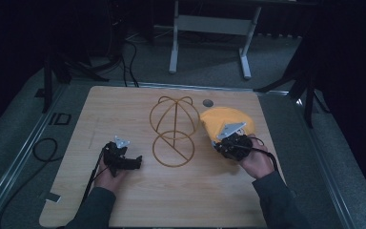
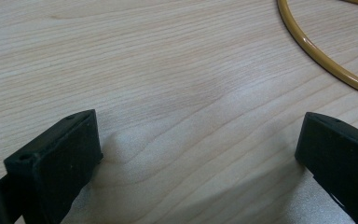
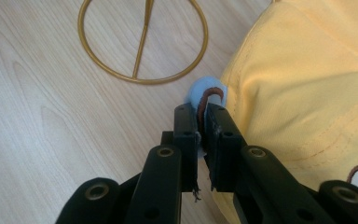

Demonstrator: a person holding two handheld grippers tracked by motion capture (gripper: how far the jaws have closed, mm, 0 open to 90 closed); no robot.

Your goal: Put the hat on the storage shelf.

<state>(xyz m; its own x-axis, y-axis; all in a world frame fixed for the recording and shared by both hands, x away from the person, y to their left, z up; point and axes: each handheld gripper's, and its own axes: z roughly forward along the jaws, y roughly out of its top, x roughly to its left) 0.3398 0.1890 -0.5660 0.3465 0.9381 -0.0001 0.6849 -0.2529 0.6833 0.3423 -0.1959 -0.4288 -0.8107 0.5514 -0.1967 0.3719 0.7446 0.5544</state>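
Right gripper view: the yellow cap (image 3: 307,93) is pinched at its edge by the right gripper (image 3: 200,135), likely for lifting onto the wire stand (image 1: 172,131). The left gripper (image 2: 200,154) is held wide and empty over the desk (image 2: 144,70).

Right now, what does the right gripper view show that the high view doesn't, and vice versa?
Right gripper view: the jaws clamped on a light-blue, brown-edged tab at the yellow cap's rim, plus the cap's stitching.
High view: the left gripper resting open on the table, both forearms, the wire stand's upper dome, and the floor beyond the table.
Both: the cap, the stand's base ring, the wooden tabletop, and the right gripper.
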